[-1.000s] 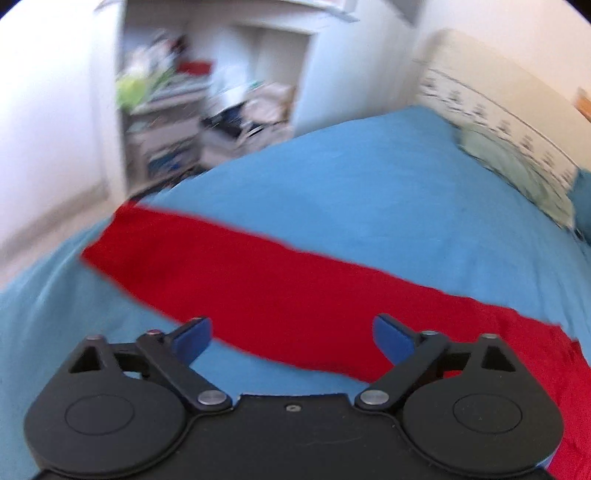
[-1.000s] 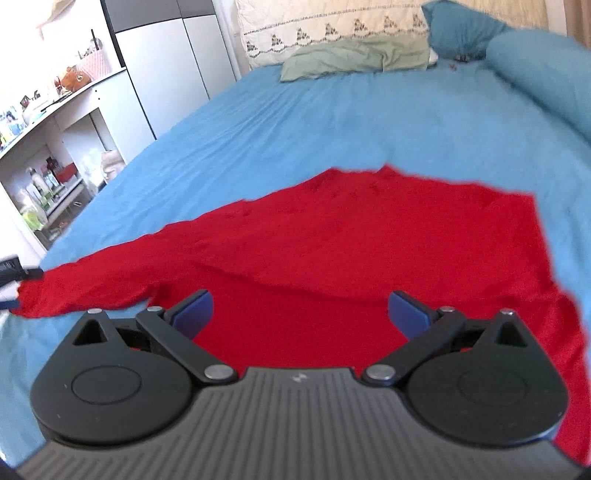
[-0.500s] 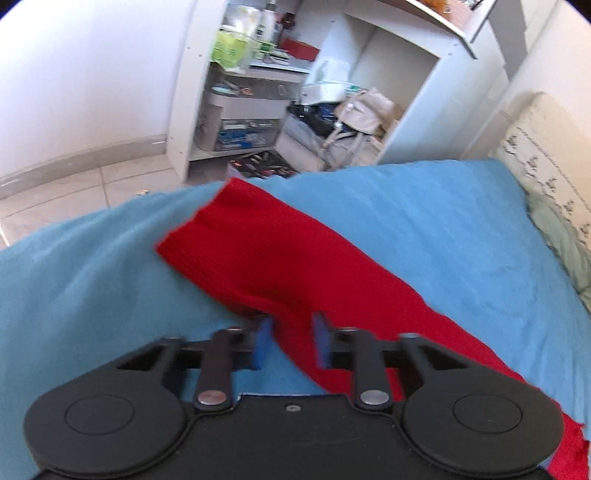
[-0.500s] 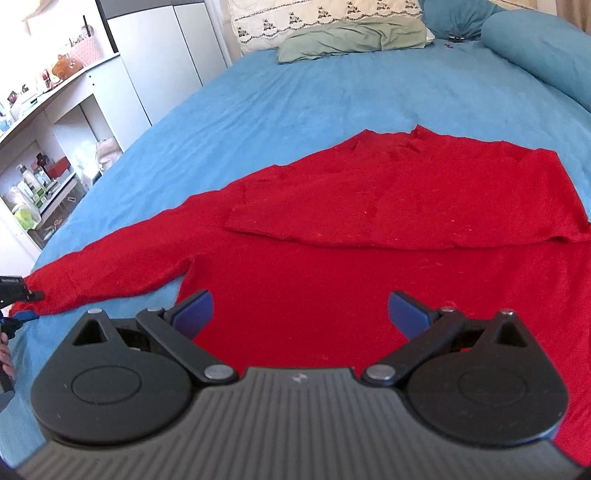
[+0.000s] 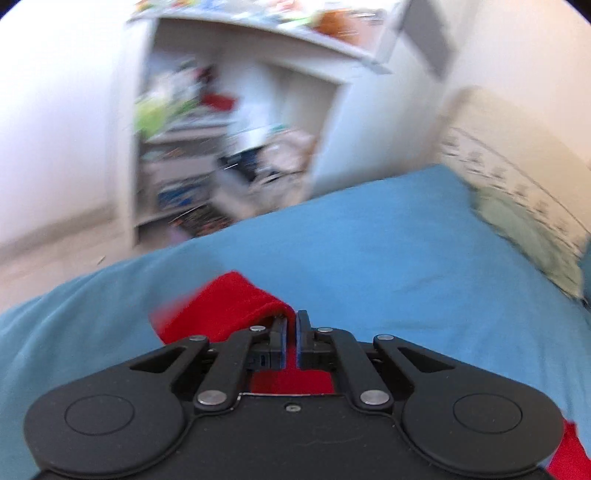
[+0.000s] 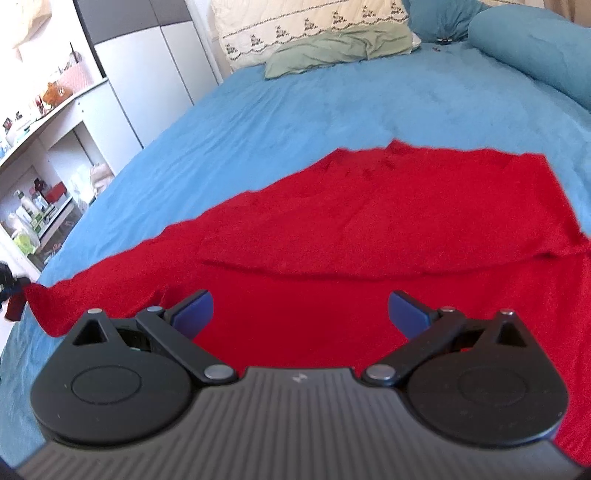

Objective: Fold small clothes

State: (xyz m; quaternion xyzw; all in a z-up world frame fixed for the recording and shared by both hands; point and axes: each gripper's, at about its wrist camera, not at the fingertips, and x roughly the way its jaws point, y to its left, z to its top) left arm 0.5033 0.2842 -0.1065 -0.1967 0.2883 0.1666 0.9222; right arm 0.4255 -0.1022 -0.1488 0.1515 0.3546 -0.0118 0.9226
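A red long-sleeved top lies spread on the blue bedspread, its far half folded over its body. My left gripper is shut on the end of the top's left sleeve and lifts it off the bed; the cuff droops to the left. That gripper shows small at the far left of the right wrist view, holding the sleeve tip. My right gripper is open and empty, hovering over the top's near edge.
A white shelf unit full of clutter stands beyond the bed's left side. Pillows and a blue bolster lie at the bed's head. A grey wardrobe stands at the left.
My left gripper closed on the sleeve end and raised it off the bed. The right gripper stayed open and drifted slightly over the top.
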